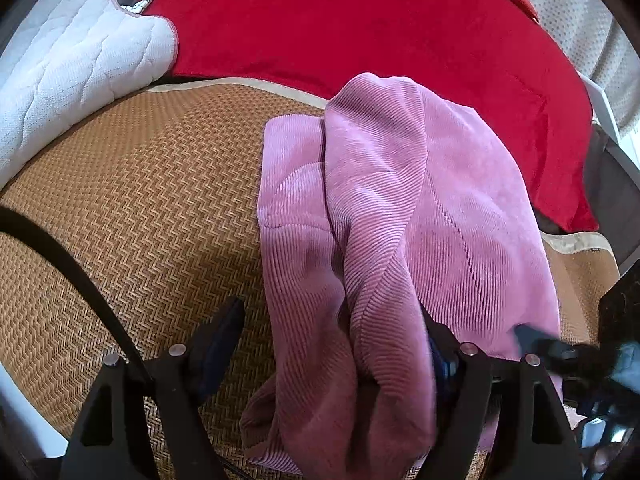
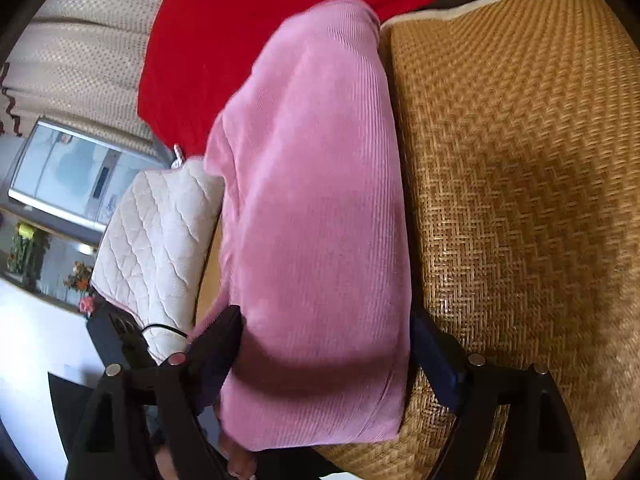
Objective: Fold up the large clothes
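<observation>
Garment: pink ribbed garment (image 1: 400, 216) lay partly folded on a woven mat (image 1: 140, 200), its far end reaching a red blanket (image 1: 360, 20).
Left hand-held gripper (image 1: 332, 324): fingers spread wide, cloth bunched between them, ungripped.
Right hand-held gripper (image 2: 326, 332): likewise spread, straddling the fabric.
Surroundings: white quilted pad (image 1: 72, 68) beside the mat.

- Left wrist: close, looking forward and down along fingers over pink garment (image 1: 400, 216) on woven mat (image 1: 140, 200); red blanket (image 1: 360, 20) beyond
- Right wrist: closer, rolled sideways, garment filling centre
- Shared: garment, mat, red blanket, white quilted pad (image 1: 76, 68)
</observation>
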`<state>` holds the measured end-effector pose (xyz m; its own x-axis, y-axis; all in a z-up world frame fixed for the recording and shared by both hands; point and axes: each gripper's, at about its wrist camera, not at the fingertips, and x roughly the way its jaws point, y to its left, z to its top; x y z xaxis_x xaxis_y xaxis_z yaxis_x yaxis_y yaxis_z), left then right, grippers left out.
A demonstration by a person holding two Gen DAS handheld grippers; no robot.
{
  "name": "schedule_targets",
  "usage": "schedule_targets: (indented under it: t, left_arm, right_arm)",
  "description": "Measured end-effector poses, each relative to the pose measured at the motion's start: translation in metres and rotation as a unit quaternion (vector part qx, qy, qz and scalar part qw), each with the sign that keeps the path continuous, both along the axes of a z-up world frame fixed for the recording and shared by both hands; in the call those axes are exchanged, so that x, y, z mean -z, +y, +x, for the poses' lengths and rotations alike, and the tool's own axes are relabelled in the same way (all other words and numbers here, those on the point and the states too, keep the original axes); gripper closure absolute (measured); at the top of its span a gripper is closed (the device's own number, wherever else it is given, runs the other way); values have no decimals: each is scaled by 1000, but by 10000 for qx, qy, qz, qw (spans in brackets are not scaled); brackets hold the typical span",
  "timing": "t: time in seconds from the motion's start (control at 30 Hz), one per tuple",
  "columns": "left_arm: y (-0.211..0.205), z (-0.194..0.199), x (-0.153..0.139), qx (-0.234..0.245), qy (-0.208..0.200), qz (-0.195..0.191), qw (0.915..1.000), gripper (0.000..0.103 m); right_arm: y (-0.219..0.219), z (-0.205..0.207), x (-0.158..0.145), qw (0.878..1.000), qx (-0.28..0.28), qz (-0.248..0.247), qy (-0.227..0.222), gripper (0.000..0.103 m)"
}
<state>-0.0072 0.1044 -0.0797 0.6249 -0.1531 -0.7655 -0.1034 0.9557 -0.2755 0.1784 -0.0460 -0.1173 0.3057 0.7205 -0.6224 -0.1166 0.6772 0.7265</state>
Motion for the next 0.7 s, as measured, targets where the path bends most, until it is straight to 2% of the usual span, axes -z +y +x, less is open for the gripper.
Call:
schedule_targets:
  t: [0.03,0.07,0.13,0.17,0.23,0.27,0.3,0.37,0.47,0.6,0.7]
  left_arm:
    - [0,0,1,0,1,-39,10000,21]
    - [1,-1,0,-1,1,-96,10000,21]
    - [9,-6,-7,-36,-45,-300,9995,21]
    - [15,-7,-12,-94,-93,-400,9991,21]
    - [26,-7,-25,-211,-221,-646,9974,21]
    - [32,-7,-32,-262,-328,-761,9962,19]
    - [38,-5,-37,-318,-415,-807,9954,16]
    - [42,4,-39,-351,-405,-771,9956,13]
    - [43,29,-26,-247,19,-956,9951,13]
    - [34,43,-16,-22,162,-1018,9947,13]
    - [31,46,-10,56,235,-1005,9946,13]
  right_arm:
    - [2,-3,-2,9998,-20,-209,-67,42]
    - [1,-6,-8,9994,-48,-297,-154,53]
    - [9,-14,-17,9980,-121,-501,-366,56]
    - [12,-16,-15,9984,-110,-457,-321,56]
    - [9,-13,-5,10000,-10,-65,-61,45]
    - [3,-7,-5,10000,21,77,-7,35]
    - [0,-5,-11,9998,66,189,-39,29]
    - [-3,5,-24,9994,84,255,-213,28]
    - [-8,24,-29,9984,255,385,-312,17]
    - [12,54,-12,9988,42,493,49,17]
    - [26,57,-9,9995,-95,296,-14,17]
